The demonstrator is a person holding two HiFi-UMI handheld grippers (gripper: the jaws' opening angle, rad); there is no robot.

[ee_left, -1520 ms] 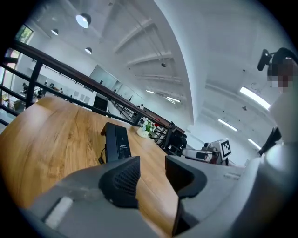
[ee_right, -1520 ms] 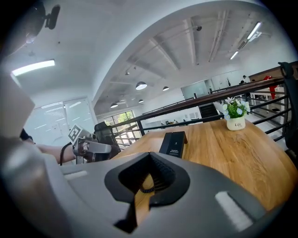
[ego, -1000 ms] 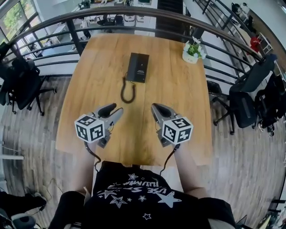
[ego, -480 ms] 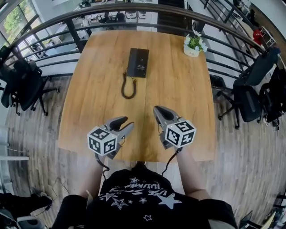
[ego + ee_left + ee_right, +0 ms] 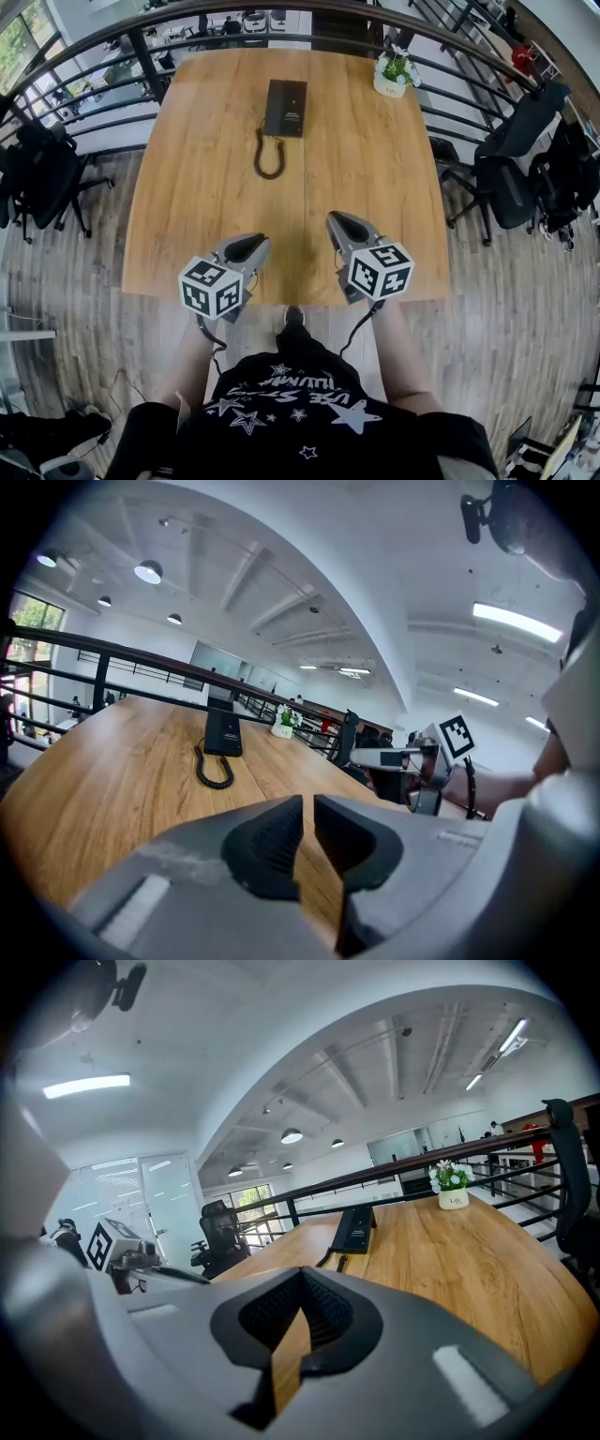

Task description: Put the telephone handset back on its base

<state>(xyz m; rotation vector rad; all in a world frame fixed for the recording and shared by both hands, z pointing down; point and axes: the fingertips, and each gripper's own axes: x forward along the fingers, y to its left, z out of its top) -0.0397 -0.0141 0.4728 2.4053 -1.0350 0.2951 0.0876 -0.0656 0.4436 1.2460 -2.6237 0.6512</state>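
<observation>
**At the near edge of the table (image 5: 187,206), nothing gripped**

Left gripper (image 5: 251,246) has just been closing its jaws to a narrow slit, with nothing between them. Right gripper (image 5: 339,225) has its jaw tips together and holds nothing. Only the head view shows both well apart from the black telephone (image 5: 286,108) at the far end, its coiled cord (image 5: 267,159) looped in front and a potted plant (image 5: 394,70) near it
</observation>
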